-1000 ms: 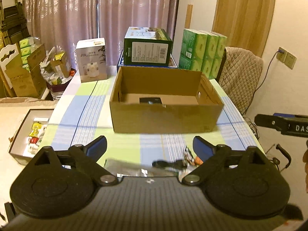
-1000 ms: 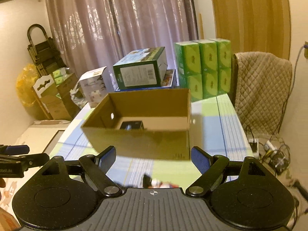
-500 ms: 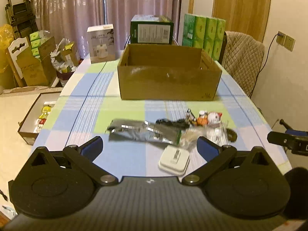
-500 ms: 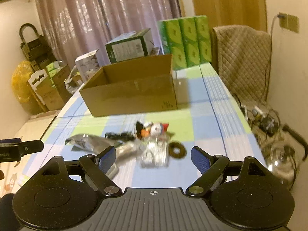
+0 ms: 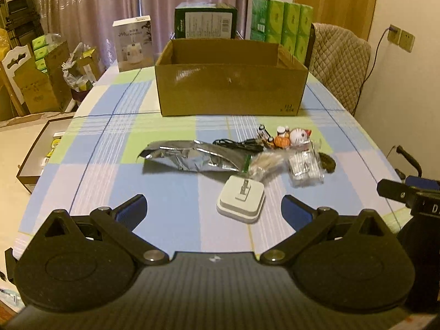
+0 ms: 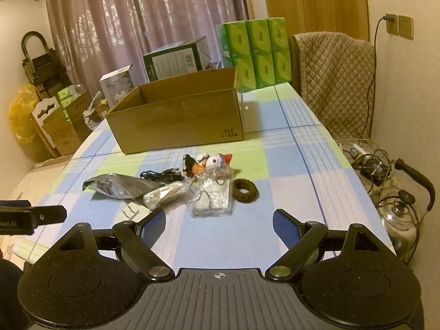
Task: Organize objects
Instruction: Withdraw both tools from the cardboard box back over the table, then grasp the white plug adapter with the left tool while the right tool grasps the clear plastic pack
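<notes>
An open cardboard box (image 5: 229, 93) (image 6: 178, 121) stands at the middle of the checked table. In front of it lies a cluster of small items: a silver foil bag (image 5: 189, 158) (image 6: 114, 187), a black cable (image 5: 238, 145) (image 6: 161, 176), a cat figurine (image 5: 299, 136) (image 6: 216, 161), a clear plastic packet (image 5: 305, 166) (image 6: 213, 202), a dark hair ring (image 5: 327, 162) (image 6: 244, 189) and a white plug adapter (image 5: 242, 202). My left gripper (image 5: 213, 207) is open just short of the adapter. My right gripper (image 6: 218, 224) is open near the packet, holding nothing.
Green tissue packs (image 6: 255, 55), a green carton (image 5: 205, 24) and a white product box (image 5: 133, 42) stand behind the cardboard box. A padded chair (image 6: 335, 82) is at the right. A glass kettle (image 6: 398, 214) and cables lie on the floor right; boxes on the left.
Both grippers have pulled back from over the cardboard box toward the near table edge. The small items in front of the box have come into view. Both stay open.
</notes>
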Motion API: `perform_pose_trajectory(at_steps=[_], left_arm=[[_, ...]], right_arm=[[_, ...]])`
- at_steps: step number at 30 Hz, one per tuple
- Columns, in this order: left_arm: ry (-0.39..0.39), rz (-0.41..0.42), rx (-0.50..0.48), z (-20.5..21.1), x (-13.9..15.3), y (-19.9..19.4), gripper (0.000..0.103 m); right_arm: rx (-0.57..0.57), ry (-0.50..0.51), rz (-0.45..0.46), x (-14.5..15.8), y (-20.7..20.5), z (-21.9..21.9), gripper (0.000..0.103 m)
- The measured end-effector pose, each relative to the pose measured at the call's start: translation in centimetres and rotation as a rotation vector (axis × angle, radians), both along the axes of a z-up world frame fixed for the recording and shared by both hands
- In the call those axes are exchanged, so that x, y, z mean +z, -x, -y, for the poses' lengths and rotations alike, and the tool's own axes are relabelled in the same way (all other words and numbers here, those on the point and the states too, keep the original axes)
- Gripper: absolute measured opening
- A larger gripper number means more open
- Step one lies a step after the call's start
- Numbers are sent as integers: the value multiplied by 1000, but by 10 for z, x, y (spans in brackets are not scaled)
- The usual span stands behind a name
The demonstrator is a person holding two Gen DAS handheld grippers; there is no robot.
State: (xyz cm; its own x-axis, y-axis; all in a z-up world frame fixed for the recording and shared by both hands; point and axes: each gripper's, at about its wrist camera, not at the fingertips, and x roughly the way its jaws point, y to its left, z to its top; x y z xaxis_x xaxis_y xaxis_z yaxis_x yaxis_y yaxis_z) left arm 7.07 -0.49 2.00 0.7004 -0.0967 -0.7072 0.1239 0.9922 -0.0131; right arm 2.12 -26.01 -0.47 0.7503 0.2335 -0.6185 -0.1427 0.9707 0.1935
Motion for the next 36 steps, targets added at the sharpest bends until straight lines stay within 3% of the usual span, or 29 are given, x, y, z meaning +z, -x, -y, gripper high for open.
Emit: perform_pose_trajectory(at_steps=[19, 26, 29, 33, 36], left_arm=[[12, -86, -154, 12, -58, -52, 96], [20, -123, -264, 16, -87, -79, 93], [15, -146, -286, 19, -97, -93, 89], [13, -167, -311, 21, -108, -104, 75], [20, -176, -319, 21, -114, -108, 73]], right_arm=[[5, 56, -12, -31, -26, -9, 82], [19, 65, -46, -54, -48, -14, 82], [33, 80, -56, -63, -58, -19, 79], [45, 75, -68, -72, -71, -25, 77], [58, 77, -66, -77, -81, -31, 76]])
